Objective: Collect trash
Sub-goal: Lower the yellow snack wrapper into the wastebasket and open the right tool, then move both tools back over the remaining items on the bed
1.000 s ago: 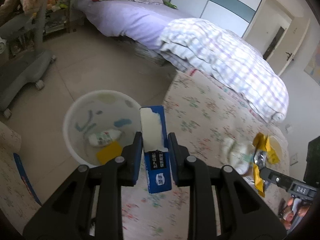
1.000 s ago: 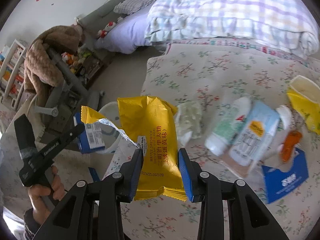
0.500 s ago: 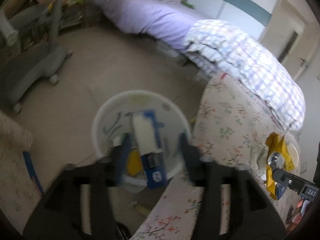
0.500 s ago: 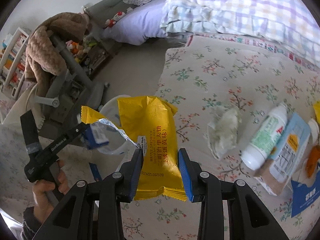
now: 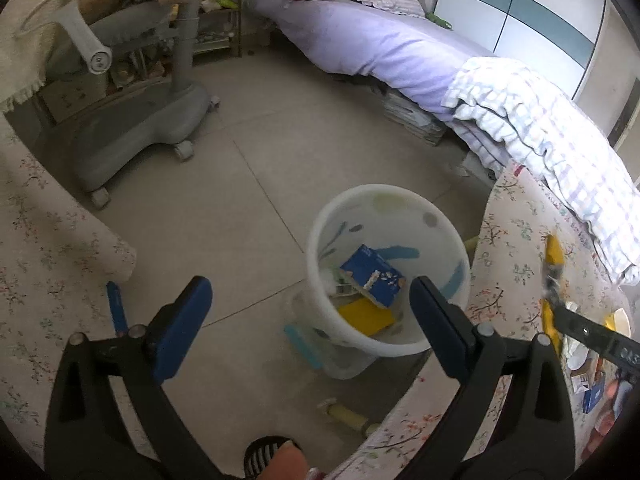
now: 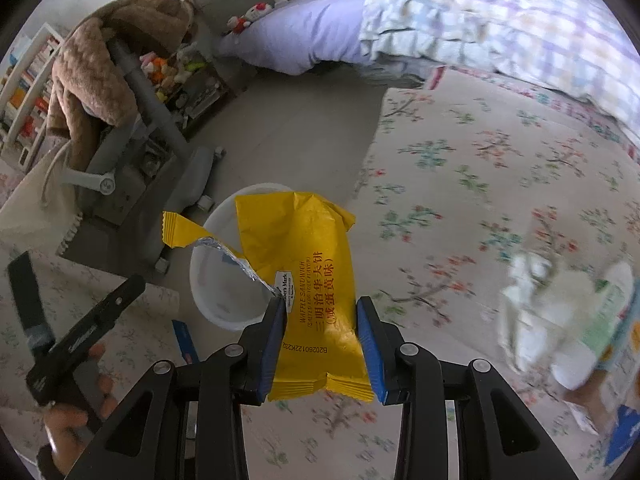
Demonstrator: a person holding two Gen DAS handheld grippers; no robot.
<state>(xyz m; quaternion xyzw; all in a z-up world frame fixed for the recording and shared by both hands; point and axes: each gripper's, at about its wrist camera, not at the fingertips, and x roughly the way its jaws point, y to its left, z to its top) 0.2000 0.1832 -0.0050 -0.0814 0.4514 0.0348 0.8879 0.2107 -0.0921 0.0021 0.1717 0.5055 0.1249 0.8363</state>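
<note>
A white bin (image 5: 386, 272) stands on the floor beside the flowered bed. Inside it lies a blue carton (image 5: 372, 276) on top of a yellow wrapper and other trash. My left gripper (image 5: 310, 326) hangs above the bin's near side, its jaws opening wide with nothing between them. My right gripper (image 6: 322, 340) is shut on a torn yellow snack wrapper (image 6: 306, 276), held over the bed edge with the bin (image 6: 224, 272) behind it. In the left wrist view the right gripper and its wrapper (image 5: 554, 268) show at the far right.
A grey wheeled chair base (image 5: 132, 136) stands on the tiled floor to the left. A crumpled tissue (image 6: 536, 304), a bottle (image 6: 604, 308) and other litter lie on the bedspread at right. Something yellowish (image 5: 346, 414) lies on the floor near the bin.
My left gripper opened and the blue carton dropped from it into the bin. The right gripper moved left toward the bin, keeping its hold on the yellow wrapper.
</note>
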